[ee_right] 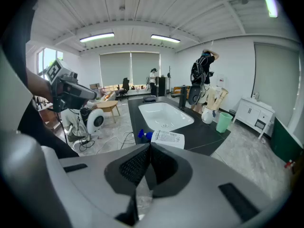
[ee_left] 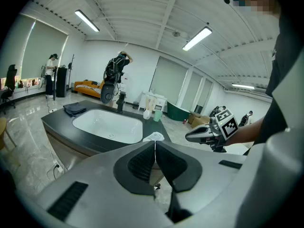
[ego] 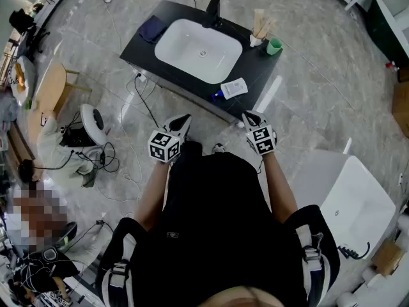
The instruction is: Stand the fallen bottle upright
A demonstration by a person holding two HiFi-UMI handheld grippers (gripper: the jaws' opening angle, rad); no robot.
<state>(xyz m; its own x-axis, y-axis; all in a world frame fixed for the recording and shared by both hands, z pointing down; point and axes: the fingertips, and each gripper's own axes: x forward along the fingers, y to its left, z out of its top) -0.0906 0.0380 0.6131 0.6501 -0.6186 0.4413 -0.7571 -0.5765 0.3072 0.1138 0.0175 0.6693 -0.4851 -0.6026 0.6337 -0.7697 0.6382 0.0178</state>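
The fallen bottle [ego: 234,87] is white with a printed label and a blue cap [ego: 217,95]. It lies on its side at the near edge of the black counter [ego: 146,50], right of the white sink [ego: 198,50]. Both grippers hover in front of the counter, short of the bottle and apart from it. My left gripper [ego: 185,120] is shut and holds nothing; in its own view the pads [ee_left: 142,163] meet below the bottle [ee_left: 155,137]. My right gripper [ego: 248,116] is likewise shut and empty, with the bottle [ee_right: 166,138] just beyond its closed pads [ee_right: 161,163].
On the counter stand a black faucet [ego: 213,10], a folded dark cloth [ego: 152,29], a white holder with brushes [ego: 257,36] and a green cup [ego: 274,46]. A white basin [ego: 358,200] sits on the floor at right. Cables and a white fan [ego: 94,123] lie at left.
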